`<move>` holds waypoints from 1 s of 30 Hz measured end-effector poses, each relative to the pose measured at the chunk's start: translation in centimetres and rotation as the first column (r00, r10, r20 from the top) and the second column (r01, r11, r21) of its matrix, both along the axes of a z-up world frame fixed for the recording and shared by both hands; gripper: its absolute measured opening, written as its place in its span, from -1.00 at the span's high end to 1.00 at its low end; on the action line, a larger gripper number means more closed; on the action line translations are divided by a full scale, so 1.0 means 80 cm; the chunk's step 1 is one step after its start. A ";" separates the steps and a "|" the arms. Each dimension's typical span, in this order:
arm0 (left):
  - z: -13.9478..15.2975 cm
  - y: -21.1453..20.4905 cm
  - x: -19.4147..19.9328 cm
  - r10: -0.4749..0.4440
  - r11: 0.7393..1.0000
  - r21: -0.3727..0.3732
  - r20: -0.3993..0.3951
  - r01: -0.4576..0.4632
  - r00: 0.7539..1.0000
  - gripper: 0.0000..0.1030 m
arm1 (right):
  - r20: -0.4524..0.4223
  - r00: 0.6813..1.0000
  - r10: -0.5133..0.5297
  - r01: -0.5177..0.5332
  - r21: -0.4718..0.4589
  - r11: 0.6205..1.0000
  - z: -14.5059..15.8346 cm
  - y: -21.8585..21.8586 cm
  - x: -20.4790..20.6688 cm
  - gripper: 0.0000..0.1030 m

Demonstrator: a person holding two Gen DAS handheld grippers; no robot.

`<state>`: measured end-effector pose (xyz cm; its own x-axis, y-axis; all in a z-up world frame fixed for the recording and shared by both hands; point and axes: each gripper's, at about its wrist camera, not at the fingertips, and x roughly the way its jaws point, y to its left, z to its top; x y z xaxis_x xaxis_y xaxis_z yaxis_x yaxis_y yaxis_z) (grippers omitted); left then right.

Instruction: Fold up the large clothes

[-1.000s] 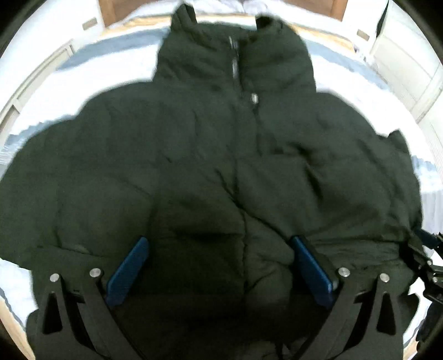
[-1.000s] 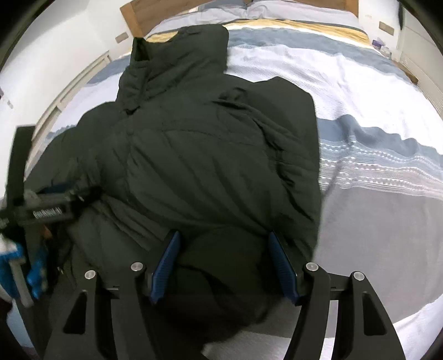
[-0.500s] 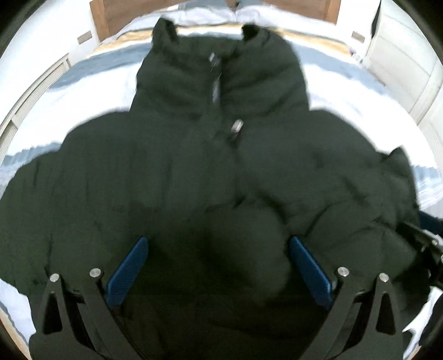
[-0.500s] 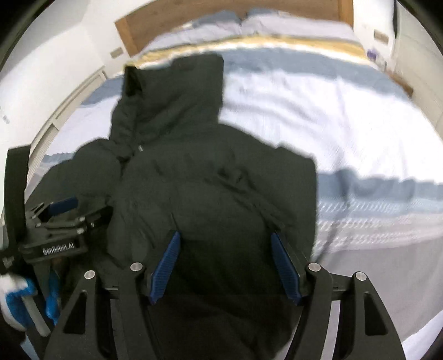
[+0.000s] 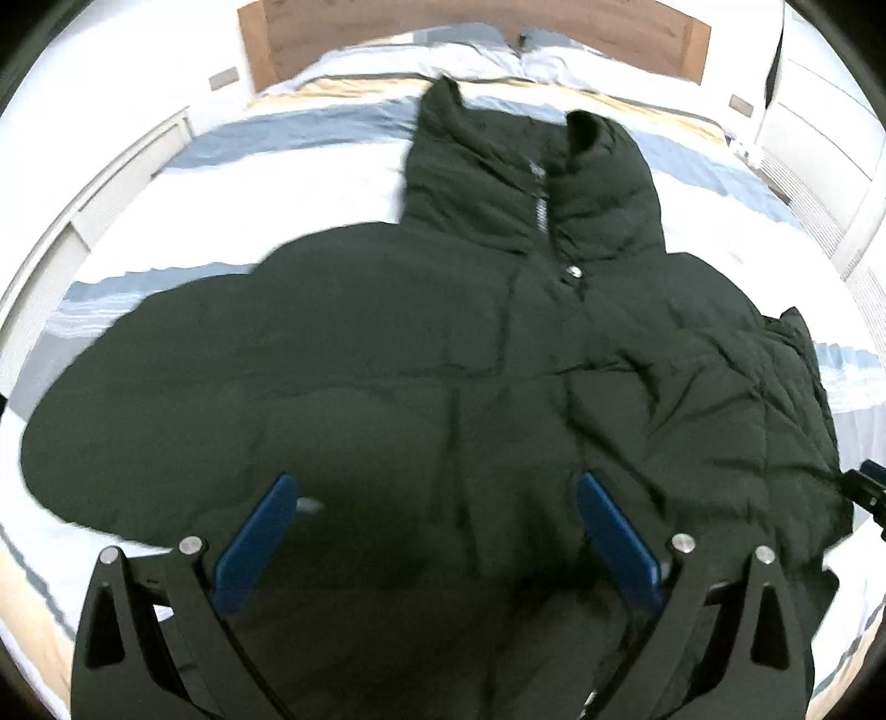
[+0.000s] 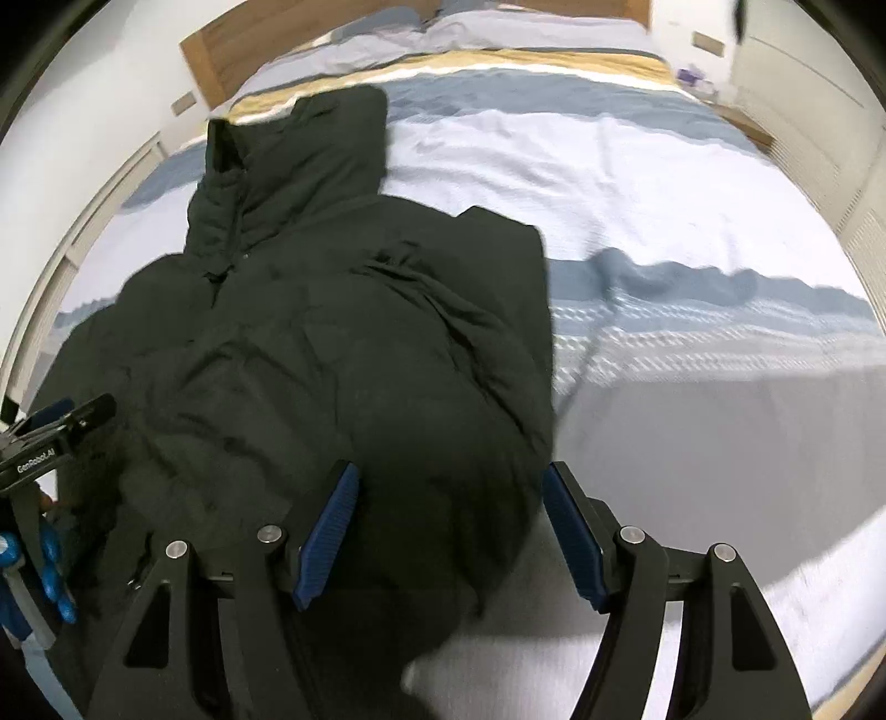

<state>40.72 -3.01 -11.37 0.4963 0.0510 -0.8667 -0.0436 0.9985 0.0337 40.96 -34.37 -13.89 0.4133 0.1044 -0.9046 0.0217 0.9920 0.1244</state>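
Note:
A large dark green puffer jacket [image 5: 421,365] lies front up on the bed, collar toward the headboard, zipper down the middle. Its right side is folded inward, as the right wrist view [image 6: 343,354] shows. My left gripper [image 5: 437,498] is open above the jacket's lower middle, blue pads wide apart. My right gripper [image 6: 448,498] is open over the jacket's lower right edge. The left gripper also shows in the right wrist view [image 6: 50,443] at the far left.
The bed [image 6: 637,210] has a white, grey-blue and yellow striped cover and a wooden headboard [image 5: 476,33]. Pillows [image 5: 421,50] lie at the far end. White cabinets [image 5: 819,127] stand on the right, a white wall panel on the left.
Both grippers have pulled back and risen from the jacket, so more of the bed and headboard shows. The jacket's bottom hem now lies farther up than before.

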 end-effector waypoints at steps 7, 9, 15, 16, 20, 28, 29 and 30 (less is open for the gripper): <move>0.059 0.055 -0.064 0.019 1.000 -0.008 0.042 -0.018 0.999 -0.97 | 0.020 0.997 -0.073 0.073 0.006 0.997 0.046 0.006 -0.077 -0.39; 0.070 0.069 -0.080 0.020 1.000 0.001 0.042 -0.020 0.999 -0.97 | 0.025 0.995 -0.097 0.096 0.010 0.995 0.057 0.012 -0.098 -0.42; 0.091 0.130 -0.130 0.053 0.998 -0.035 0.050 -0.051 0.997 -0.99 | 0.031 0.988 -0.153 0.153 0.008 0.988 0.078 0.031 -0.145 -0.46; 0.093 0.136 -0.135 0.059 0.998 -0.039 0.052 -0.057 0.997 -0.99 | 0.030 0.987 -0.161 0.160 0.008 0.987 0.080 0.036 -0.153 -0.46; 0.100 0.176 -0.160 0.091 0.995 -0.054 0.059 -0.088 0.994 -0.99 | 0.019 0.984 -0.178 0.177 0.011 0.984 0.086 0.056 -0.178 -0.47; 0.103 0.248 -0.190 0.153 0.986 -0.075 0.047 -0.149 0.987 -0.99 | -0.009 0.982 -0.187 0.187 -0.006 0.982 0.093 0.094 -0.206 -0.47; 0.102 0.258 -0.194 0.162 0.985 -0.072 0.043 -0.159 0.986 -0.99 | -0.010 0.982 -0.190 0.190 -0.007 0.982 0.095 0.098 -0.208 -0.47; 0.101 0.268 -0.197 0.173 0.983 -0.069 0.039 -0.170 0.984 -0.99 | -0.010 0.981 -0.192 0.192 -0.009 0.981 0.096 0.101 -0.209 -0.47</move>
<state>24.98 18.45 -3.32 0.5236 0.0830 -0.8479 -0.2141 0.9761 -0.0367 24.25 -26.27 -6.20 0.4151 0.0168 -0.9096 0.2129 0.9703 0.1150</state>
